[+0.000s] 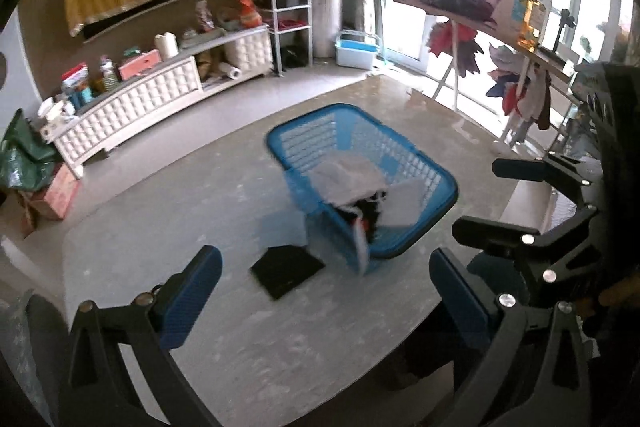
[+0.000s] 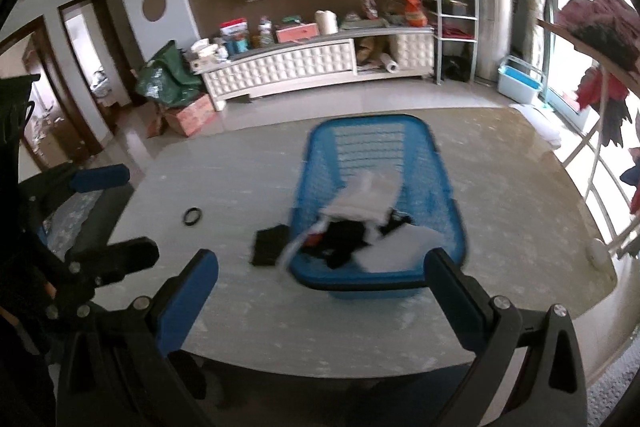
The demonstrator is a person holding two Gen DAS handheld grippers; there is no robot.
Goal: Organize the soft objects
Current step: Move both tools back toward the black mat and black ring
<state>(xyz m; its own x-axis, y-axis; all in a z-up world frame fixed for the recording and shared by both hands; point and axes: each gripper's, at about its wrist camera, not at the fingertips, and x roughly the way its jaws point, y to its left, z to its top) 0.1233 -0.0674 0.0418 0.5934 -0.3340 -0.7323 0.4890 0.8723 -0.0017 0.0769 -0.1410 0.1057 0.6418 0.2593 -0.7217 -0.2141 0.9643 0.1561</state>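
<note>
Grey marbled tabletop (image 2: pixel 500 187) carries, left to right, a dark ring (image 2: pixel 192 216) seen only from the right wrist, a folded black cloth (image 1: pixel 287 270) and a blue basket (image 1: pixel 434 175) of heaped clothes, probably sorted there, while both the left hand-held gripper (image 1: pixel 326 291) and right hand-held gripper (image 2: pixel 322 297) hover wide, empty.

left gripper (image 1: pixel 326 291): jaws wide apart, nothing between them, tilted downward | right gripper (image 2: pixel 322 291): jaws wide apart, nothing between them, tilted downward | position: the two grippers are side by side, each visible at the edge of the other's view
</note>
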